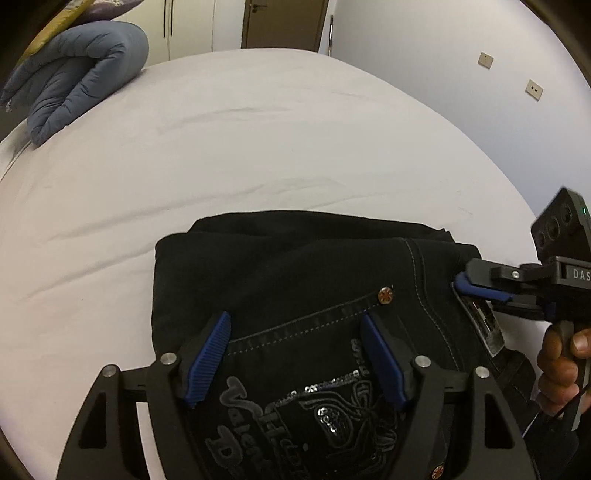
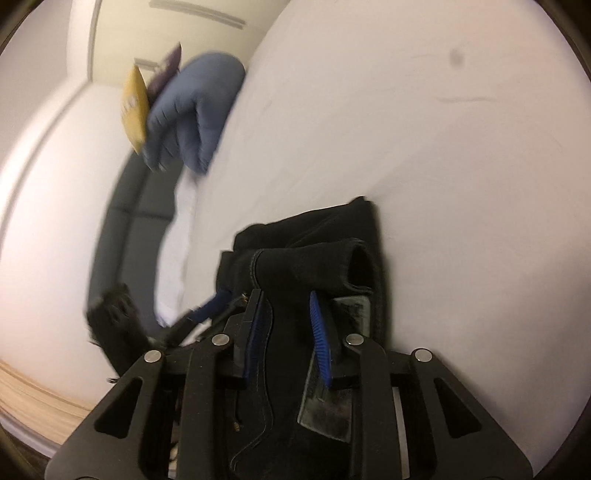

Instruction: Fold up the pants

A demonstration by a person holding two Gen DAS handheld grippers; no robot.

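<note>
Black pants (image 1: 295, 266) lie folded in a stack on the white bed, back pocket with sequin embroidery facing up. My left gripper (image 1: 295, 332) is open, its blue pads hovering over the pocket area. My right gripper (image 1: 476, 288) reaches in from the right, its jaws closed to a narrow gap at the waistband edge. In the right wrist view the right gripper (image 2: 286, 317) has the pants' folded fabric (image 2: 303, 266) between its blue pads, with a gap still showing on one side. The left gripper (image 2: 207, 310) appears blurred at the left.
The white bed sheet (image 1: 258, 147) spreads wide beyond the pants. A folded blue duvet (image 1: 81, 74) lies at the far left corner, with a yellow cushion (image 2: 135, 110) beside it. Wall sockets (image 1: 533, 89) and a door (image 1: 284, 22) stand beyond.
</note>
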